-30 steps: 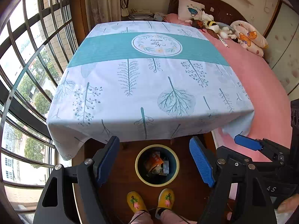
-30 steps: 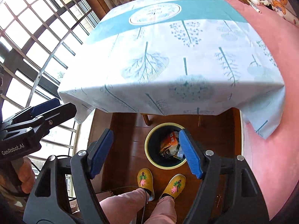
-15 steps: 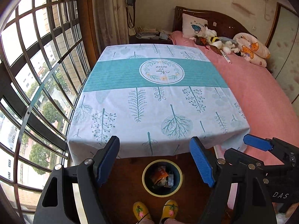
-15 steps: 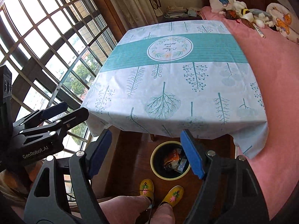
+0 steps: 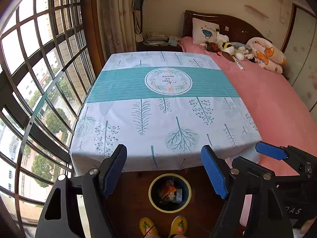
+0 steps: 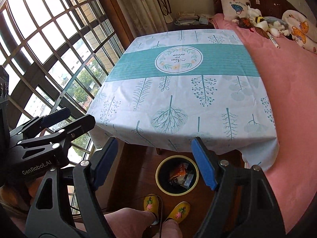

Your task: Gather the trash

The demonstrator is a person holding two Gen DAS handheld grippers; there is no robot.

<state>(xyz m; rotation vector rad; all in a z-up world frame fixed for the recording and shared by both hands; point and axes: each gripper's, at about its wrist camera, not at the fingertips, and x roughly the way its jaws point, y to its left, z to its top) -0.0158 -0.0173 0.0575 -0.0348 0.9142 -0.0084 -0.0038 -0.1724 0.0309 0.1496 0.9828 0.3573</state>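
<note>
Both grippers up high, looking down over the table. Left gripper [image 5: 164, 171] spread wide, nothing between its blue pads [image 5: 114, 170]. Right gripper [image 6: 154, 163] just as wide and just as empty, pads [image 6: 203, 165] well apart. Down on the dark wooden floor [image 5: 130, 194], at the near edge of the table: a round bin [image 5: 169, 192] with a yellow rim, standing upright. Inside it, the trash [image 6: 181, 175], an orange wrapper and some paler scraps in a heap. Just in front of the bin, two yellow slippers [image 6: 166, 208], toes towards it. Above, a tablecloth [image 5: 162, 119] printed with trees and a teal band, hanging over the table's near side. Right of the table, a pink bed [image 5: 273, 107] with soft toys [image 5: 227, 49] at its far end. On the left, a big barred window [image 5: 39, 79].
</note>
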